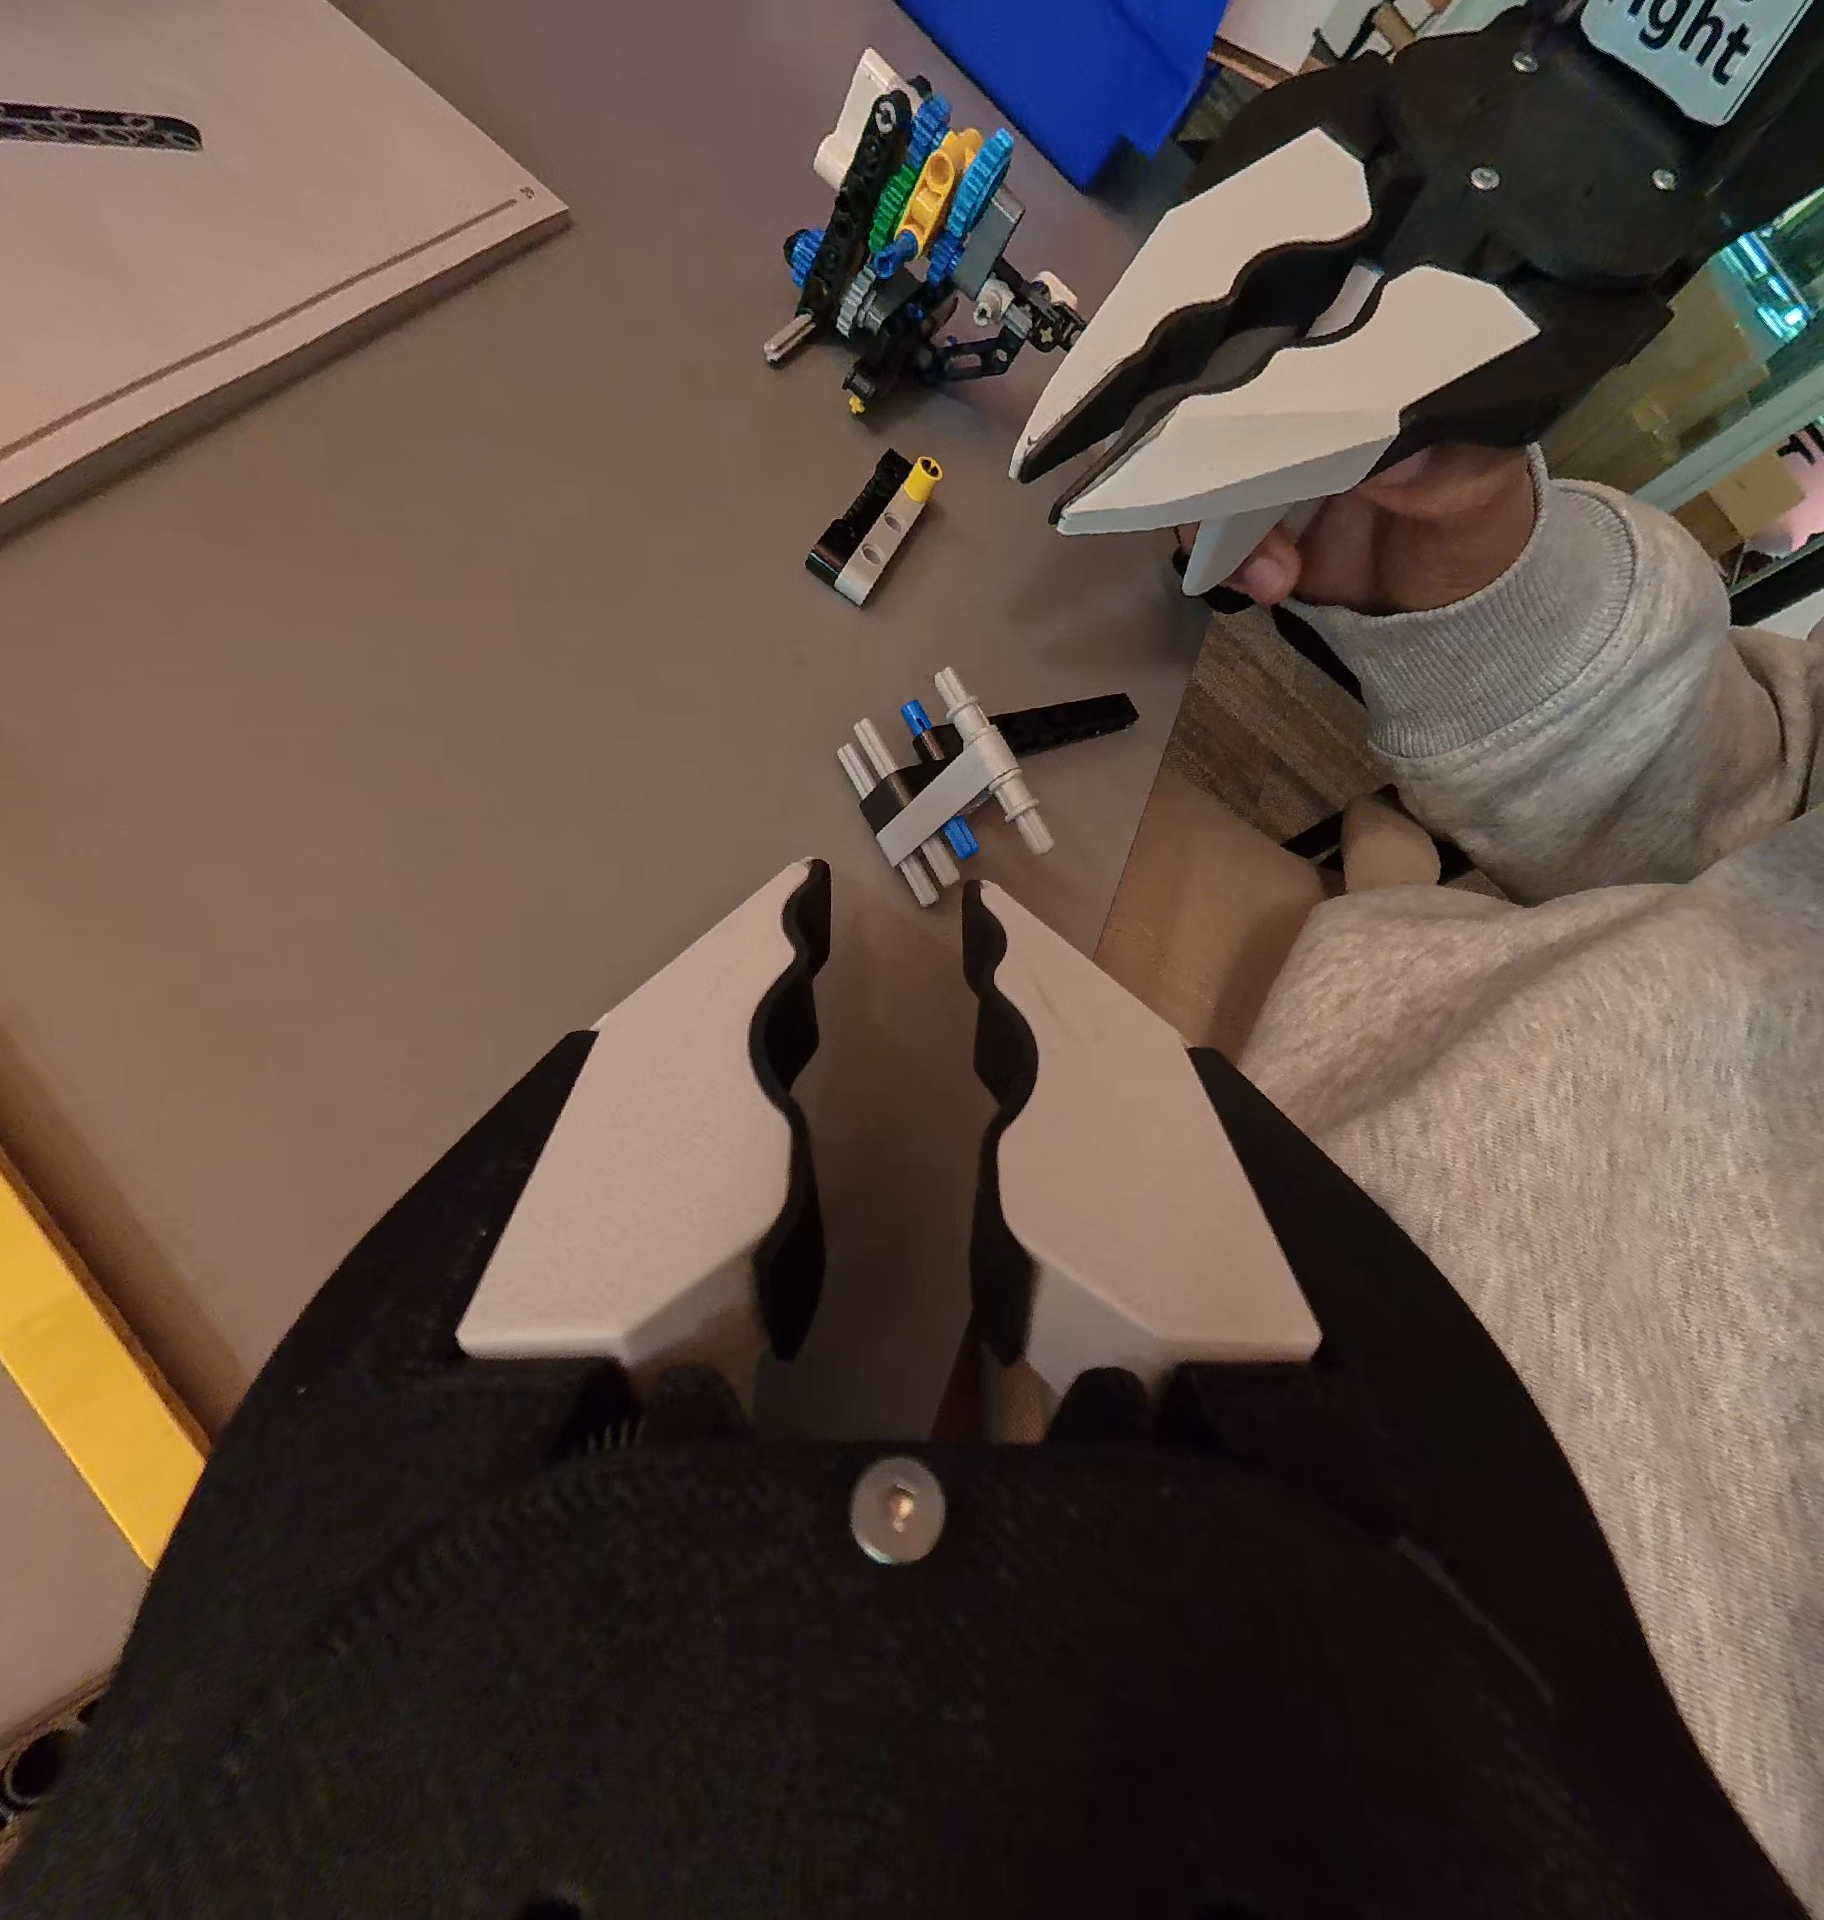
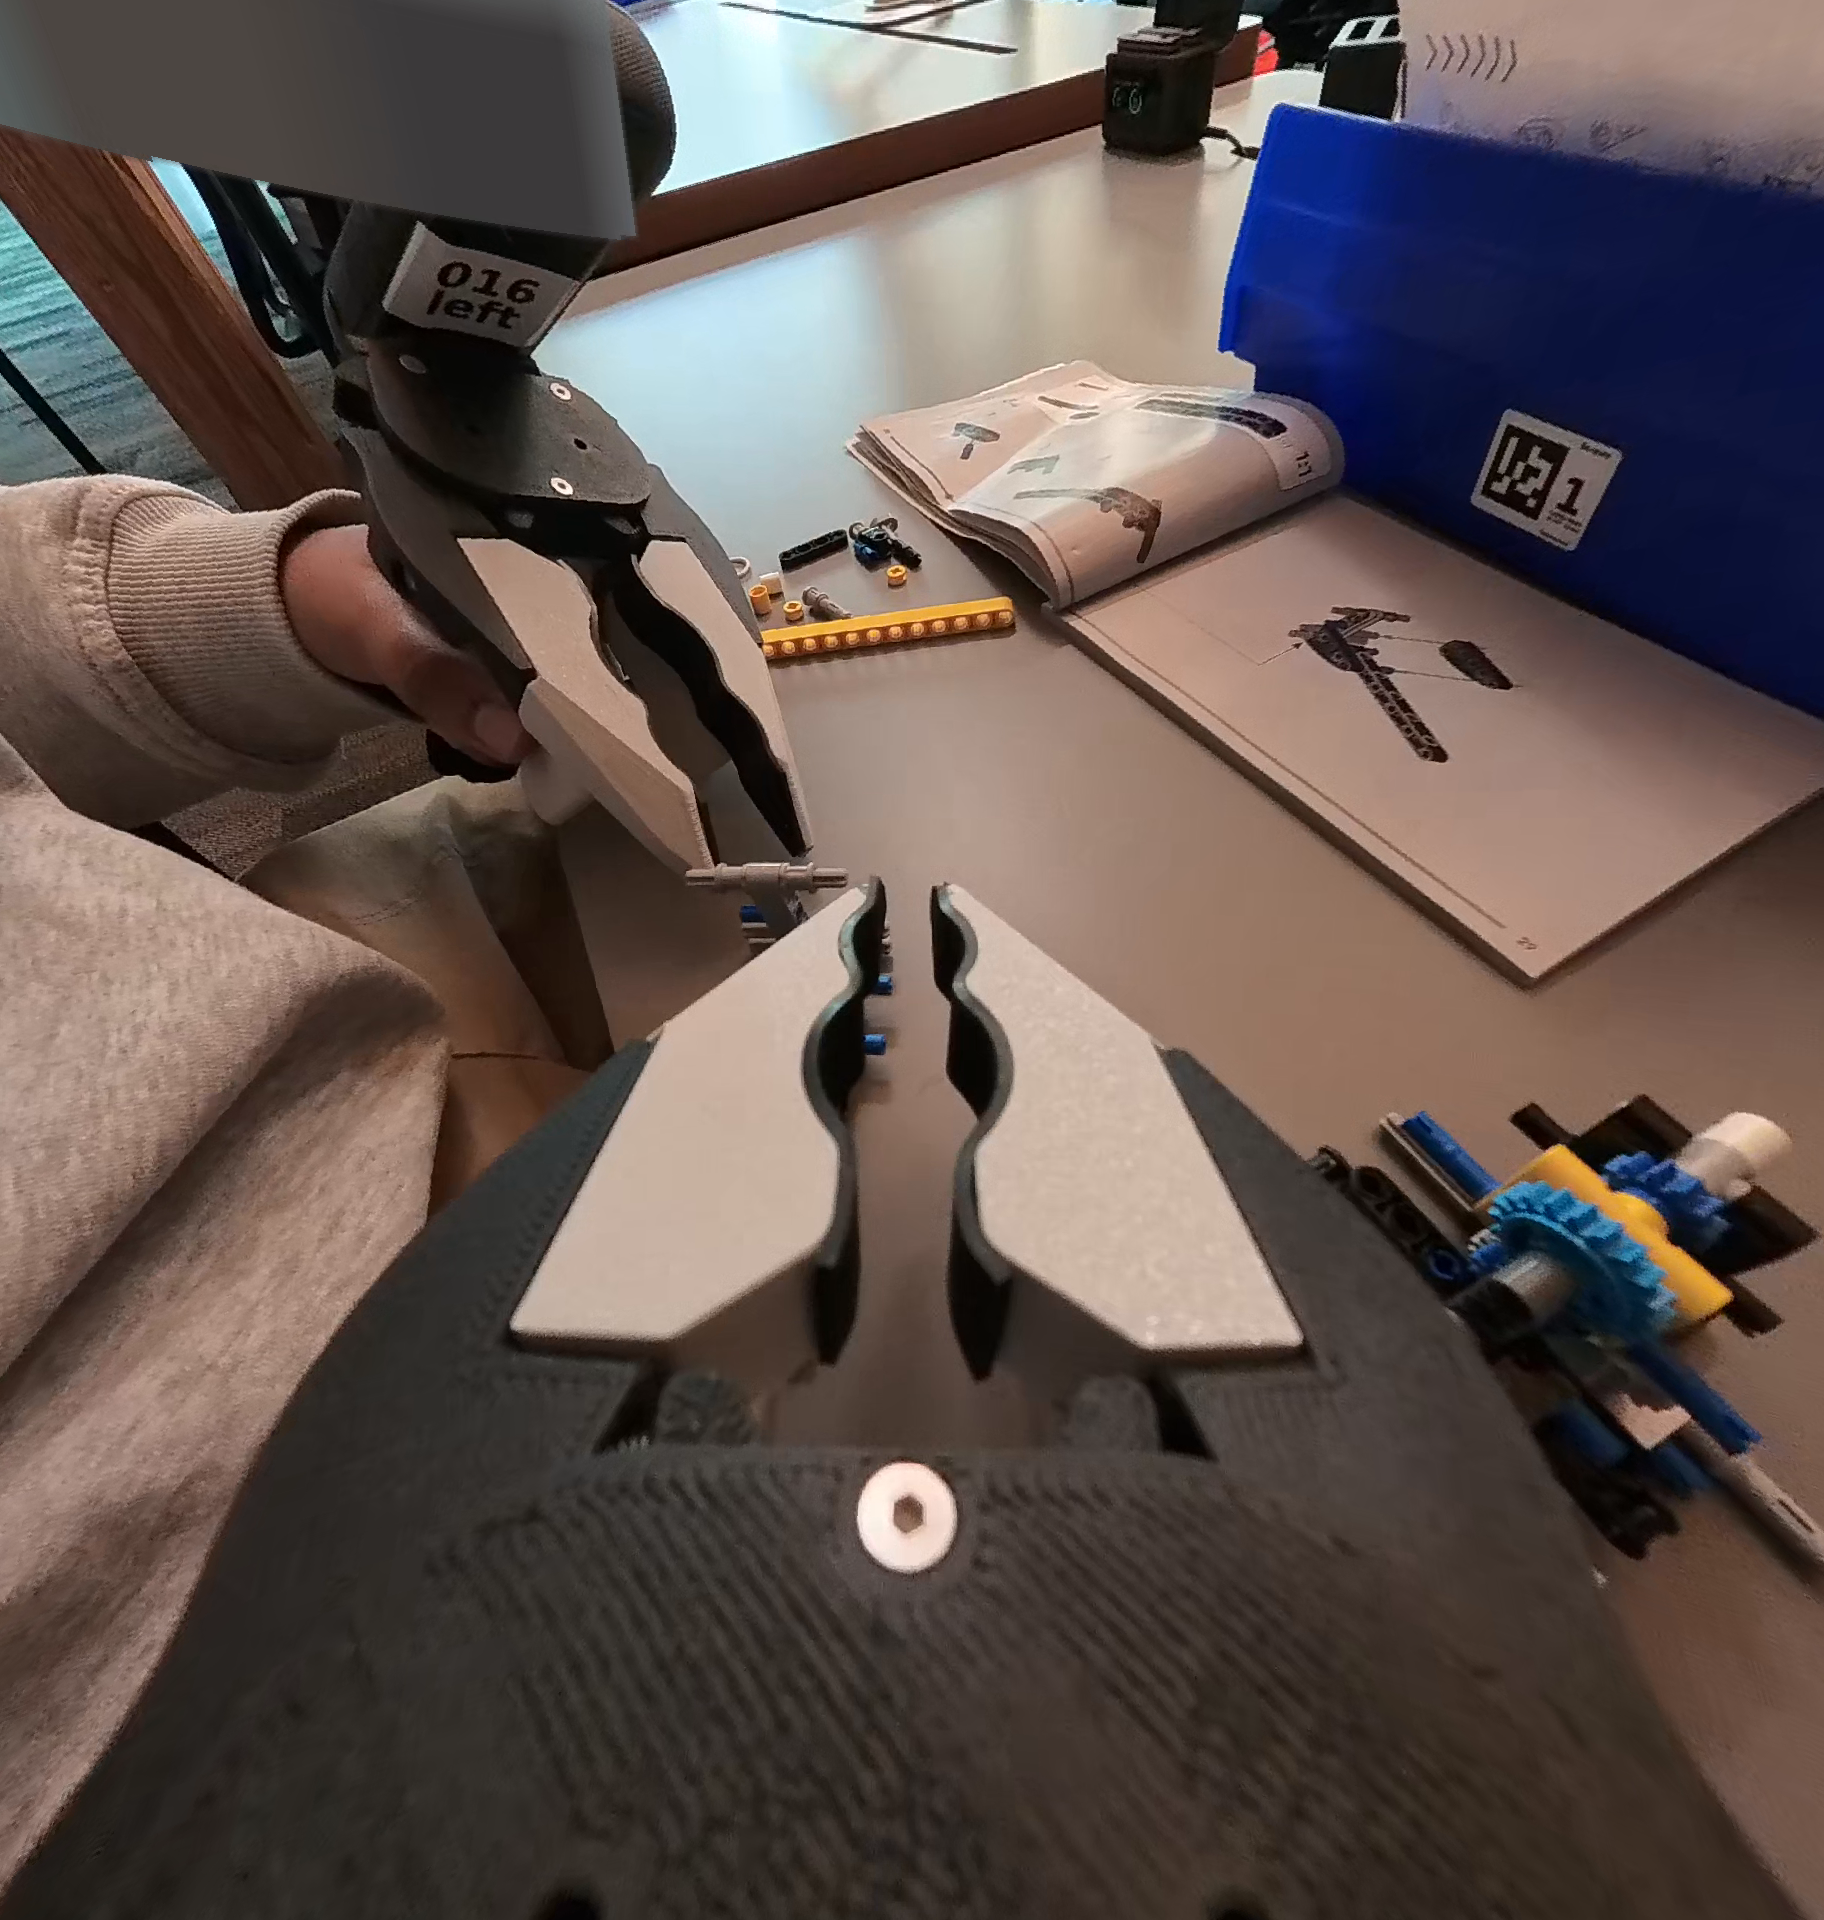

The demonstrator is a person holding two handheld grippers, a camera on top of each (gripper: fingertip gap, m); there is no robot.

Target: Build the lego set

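Observation:
A small grey, black and blue subassembly (image 1: 944, 784) with grey axles lies on the grey table near its edge. My left gripper (image 1: 895, 883) is open and empty, its tips just short of it. In the right wrist view the subassembly (image 2: 773, 881) is partly hidden behind my right gripper (image 2: 908, 894), which is narrowly open and empty. The left gripper (image 2: 747, 847) hovers just above the piece there. The right gripper (image 1: 1043, 497) hangs above the table. A gear assembly (image 1: 918, 229) with blue, green and yellow parts stands farther off; it also shows in the right wrist view (image 2: 1594, 1247).
A small black, white and yellow piece (image 1: 872, 530) lies between the two assemblies. A yellow beam (image 2: 887, 629) and small loose parts (image 2: 835, 566) lie beyond. An open instruction book (image 2: 1459, 727), a folded booklet (image 2: 1095, 478) and a blue bin (image 2: 1510, 343) stand right. The table edge (image 1: 1147, 831) is close. My right fingertips sit around 8 centimeters from my left ones.

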